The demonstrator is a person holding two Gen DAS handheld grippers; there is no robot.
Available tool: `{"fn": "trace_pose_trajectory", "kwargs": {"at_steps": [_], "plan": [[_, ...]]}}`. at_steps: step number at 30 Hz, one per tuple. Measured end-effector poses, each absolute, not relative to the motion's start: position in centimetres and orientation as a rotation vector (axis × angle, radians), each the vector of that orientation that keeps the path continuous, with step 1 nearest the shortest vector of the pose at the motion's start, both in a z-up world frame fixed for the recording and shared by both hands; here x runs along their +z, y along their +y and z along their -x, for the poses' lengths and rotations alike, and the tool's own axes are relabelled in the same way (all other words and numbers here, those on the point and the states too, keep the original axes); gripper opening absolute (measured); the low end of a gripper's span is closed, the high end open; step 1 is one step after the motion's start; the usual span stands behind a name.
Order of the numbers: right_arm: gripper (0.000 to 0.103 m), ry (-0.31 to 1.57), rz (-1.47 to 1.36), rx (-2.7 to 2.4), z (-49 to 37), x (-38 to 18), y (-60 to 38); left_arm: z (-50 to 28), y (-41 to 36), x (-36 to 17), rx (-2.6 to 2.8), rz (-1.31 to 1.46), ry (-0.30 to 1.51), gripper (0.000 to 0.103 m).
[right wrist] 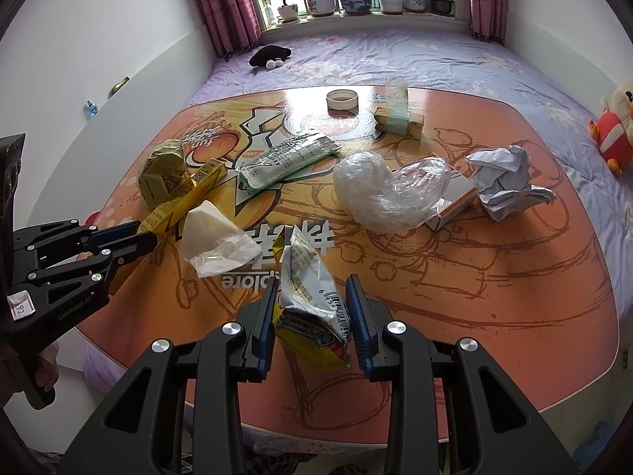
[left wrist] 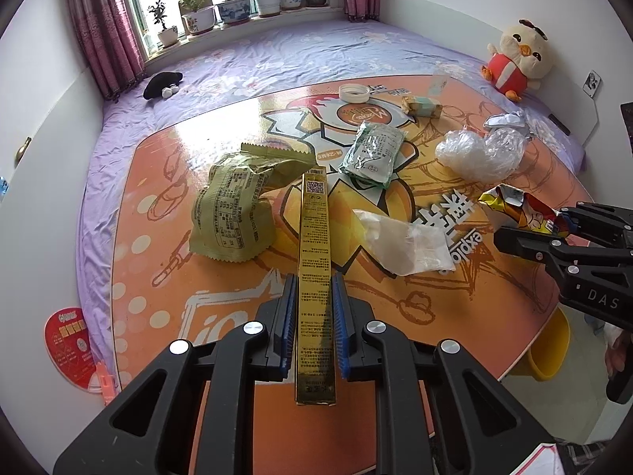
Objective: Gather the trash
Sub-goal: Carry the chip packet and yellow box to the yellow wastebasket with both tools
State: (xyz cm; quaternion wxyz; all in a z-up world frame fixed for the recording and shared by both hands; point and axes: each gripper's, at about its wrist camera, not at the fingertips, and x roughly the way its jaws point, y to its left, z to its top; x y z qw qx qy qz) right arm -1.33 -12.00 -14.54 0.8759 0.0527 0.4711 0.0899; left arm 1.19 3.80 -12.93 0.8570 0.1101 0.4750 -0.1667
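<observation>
My left gripper is shut on a long gold box that points away from me over the orange table; the box also shows in the right wrist view. My right gripper is shut on a yellow and white snack wrapper, also seen in the left wrist view. Loose trash lies on the table: an olive bag, a white paper pouch, a green-white packet, a clear plastic bag, crumpled paper and a small orange-white box.
A white lid ring and a small wrapped block lie at the table's far side. The table rests on a purple bed with a plush chick and a black toy. A yellow bin stands below the table's right edge.
</observation>
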Motion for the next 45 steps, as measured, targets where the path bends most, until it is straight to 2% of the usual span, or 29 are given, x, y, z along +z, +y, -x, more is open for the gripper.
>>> {"fn": "trace_pose_trajectory", "kwargs": {"at_steps": [11, 21, 34, 45], "plan": [[0.034, 0.854, -0.246, 0.150, 4.0, -9.7, -15.3, -1.1, 0.9, -8.5, -0.490, -0.256, 0.915, 0.018], [0.034, 0.779, -0.365, -0.030, 10.7, -7.7, -22.0, 0.9, -7.7, -6.8, -0.755, -0.377, 0.870, 0.018], [0.034, 0.774, -0.531, -0.290, 23.5, -10.5, -31.9, 9.6, -22.2, -8.5, -1.175, -0.575, 0.884, 0.018], [0.034, 0.877, -0.665, -0.459, 33.6, -18.7, -42.0, 18.3, -34.8, -16.4, -1.445, -0.803, 1.006, 0.018]]}}
